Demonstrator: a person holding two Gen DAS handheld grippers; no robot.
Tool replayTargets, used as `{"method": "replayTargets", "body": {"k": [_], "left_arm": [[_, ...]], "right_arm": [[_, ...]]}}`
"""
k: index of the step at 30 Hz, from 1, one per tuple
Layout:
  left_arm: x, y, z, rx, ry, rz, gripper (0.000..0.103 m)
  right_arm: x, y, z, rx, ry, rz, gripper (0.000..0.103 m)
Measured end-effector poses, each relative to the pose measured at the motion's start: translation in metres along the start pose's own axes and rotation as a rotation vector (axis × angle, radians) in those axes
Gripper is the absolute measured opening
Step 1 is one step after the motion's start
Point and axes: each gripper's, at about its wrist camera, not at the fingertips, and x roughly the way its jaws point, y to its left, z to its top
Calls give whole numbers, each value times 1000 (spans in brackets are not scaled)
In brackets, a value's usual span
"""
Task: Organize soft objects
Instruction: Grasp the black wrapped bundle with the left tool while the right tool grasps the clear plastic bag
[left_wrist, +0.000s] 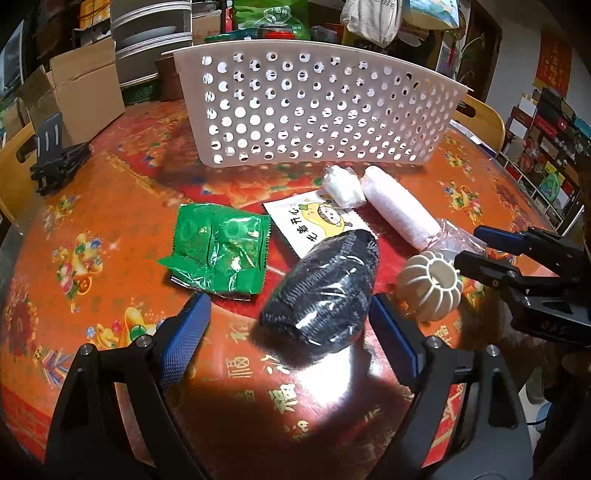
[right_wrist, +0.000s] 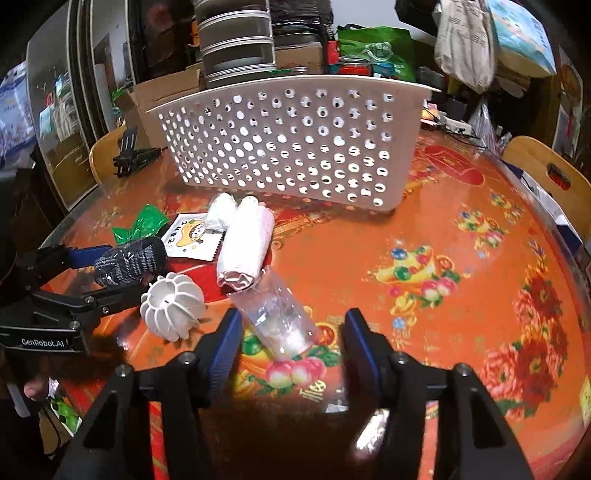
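I am bringing my left gripper (left_wrist: 288, 325) around the black bagged bundle (left_wrist: 325, 291) on the counter (left_wrist: 110, 229), fingers wide and not yet closing, since it lies nearest. My right gripper (right_wrist: 291, 343) is hanging open over the clear wrapper (right_wrist: 277, 317), holding nothing. The white perforated basket (left_wrist: 314, 107) is standing just behind the pile, handy for dropping things in.

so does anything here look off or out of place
The white basket looks tipped on its side rather than upright: its perforated wall faces the camera. Nothing can be seen inside it. The soft items, such as the black bundle and pink roll, lie scattered in front of it. The ribbed white ball looks hard, not soft.
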Motion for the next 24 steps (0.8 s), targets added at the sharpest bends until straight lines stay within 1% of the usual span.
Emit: {"method": "replayTargets", "body": {"k": [2, 4, 5, 6, 7, 8, 11, 13, 17, 24], "left_arm": [[-1, 1, 0, -1, -5, -9, 83], [0, 1, 0, 1, -12, -14, 78], [-1, 0, -1, 3, -17, -18, 73], [-2, 0, -1, 5, -20, -23, 64], [-2, 0, -1, 8, -27, -29, 58], [-3, -1, -2, 9, -30, -36, 45], [-6, -2, -4, 8, -39, -55, 44], [-11, -2, -6, 6, -62, -65, 44], [-26, 0, -8, 2, -105, -67, 44], [-36, 5, -7, -26, -112, -57, 44]], "right_arm": [[1, 3, 1, -22, 2, -3, 45], [2, 5, 1, -40, -1, -3, 42], [2, 5, 1, -46, -2, 1, 41], [1, 6, 0, -51, -4, 9, 39], [1, 6, 0, -55, -5, 12, 38], [1, 6, -1, -58, -6, 13, 38], [-2, 5, -2, -53, -22, 14, 36], [-5, 2, -3, -39, -31, 21, 33], [-12, -1, -6, -25, -49, 27, 31], [-24, -2, -8, -23, -80, 41, 30]]}}
